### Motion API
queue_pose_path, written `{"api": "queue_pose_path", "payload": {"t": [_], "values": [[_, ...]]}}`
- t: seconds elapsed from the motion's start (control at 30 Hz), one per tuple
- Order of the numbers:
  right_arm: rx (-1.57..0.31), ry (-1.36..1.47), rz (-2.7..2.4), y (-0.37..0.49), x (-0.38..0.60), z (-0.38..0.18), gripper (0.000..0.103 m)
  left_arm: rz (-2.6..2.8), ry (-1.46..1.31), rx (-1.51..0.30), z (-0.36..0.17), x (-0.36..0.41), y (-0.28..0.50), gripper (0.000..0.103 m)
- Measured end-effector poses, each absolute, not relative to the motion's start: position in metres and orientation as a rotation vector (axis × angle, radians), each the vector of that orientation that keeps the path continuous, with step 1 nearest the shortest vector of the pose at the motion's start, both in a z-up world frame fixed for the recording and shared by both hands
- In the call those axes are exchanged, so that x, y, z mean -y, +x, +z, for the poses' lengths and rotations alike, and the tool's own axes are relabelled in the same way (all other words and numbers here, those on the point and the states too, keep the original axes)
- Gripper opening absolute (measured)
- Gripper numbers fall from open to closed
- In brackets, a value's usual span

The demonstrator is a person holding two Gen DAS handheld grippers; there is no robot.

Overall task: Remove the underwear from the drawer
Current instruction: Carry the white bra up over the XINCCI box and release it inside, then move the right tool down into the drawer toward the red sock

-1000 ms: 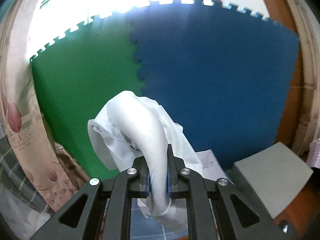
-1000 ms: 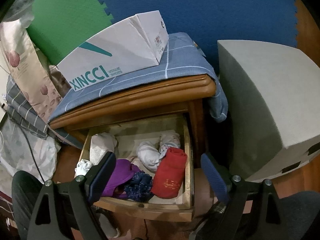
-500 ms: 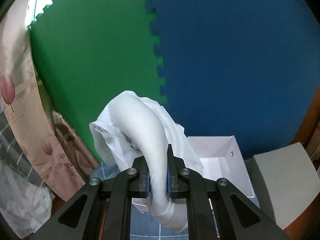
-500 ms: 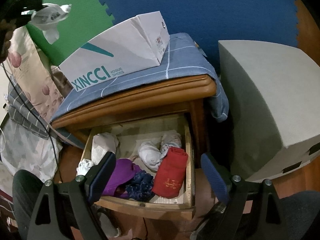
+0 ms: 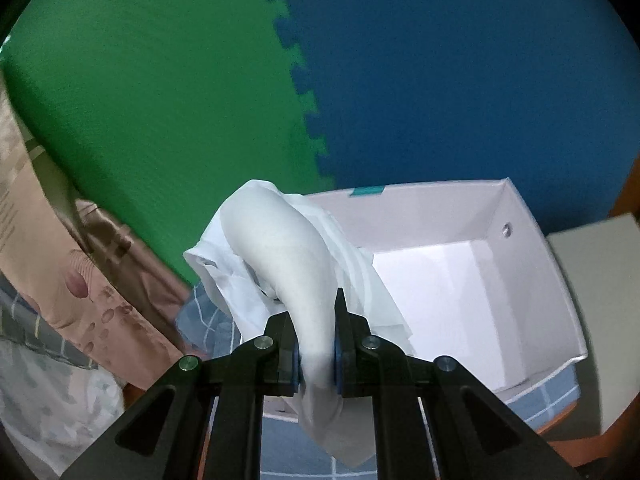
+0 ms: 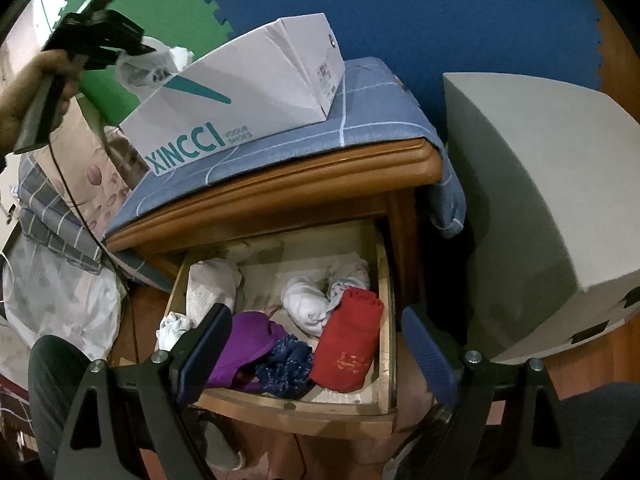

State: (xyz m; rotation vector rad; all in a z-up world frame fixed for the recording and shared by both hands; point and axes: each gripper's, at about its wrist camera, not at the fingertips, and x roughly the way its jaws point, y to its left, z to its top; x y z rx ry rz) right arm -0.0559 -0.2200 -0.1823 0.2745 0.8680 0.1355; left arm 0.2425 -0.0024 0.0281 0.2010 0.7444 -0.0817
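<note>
At the far left of the right wrist view, the left gripper (image 6: 120, 50) has swung in from out of frame over the past second and now sits high beside the near corner of the white shoebox (image 6: 248, 92), its jaws clamped tight on a piece of white underwear (image 5: 280, 264) that droops either side of the fingers. Its own camera, which a second ago saw mostly the green and blue foam mats (image 5: 160, 80), now looks down into the open box (image 5: 472, 280), which appears to hold nothing yet, so this piece is clear of the drawer and seems about to be dropped in. Lower and to the right, the wooden drawer (image 6: 380, 280) stays pulled out, still holding white bundles, a purple garment (image 6: 248, 340), a dark blue one and a red roll (image 6: 348, 348). The right gripper (image 6: 316, 348) hovers over them unmoved, jaws spread wide and holding nothing, well placed to take the next piece
</note>
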Motion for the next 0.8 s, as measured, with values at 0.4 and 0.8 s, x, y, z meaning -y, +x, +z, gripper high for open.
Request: {"api": "queue_pose_path", "payload": {"t": [0.4, 0.8], "values": [[-0.906, 0.264, 0.151, -0.049, 0.212, -0.192, 0.089, -0.066, 0.338, -0.859, -0.023, 0.014, 0.289, 0.011], [-0.924, 0.321, 0.113, -0.047, 0.228, -0.199, 0.089, -0.087, 0.282, -0.696, -0.005, -0.005, 0.258, 0.061]]}}
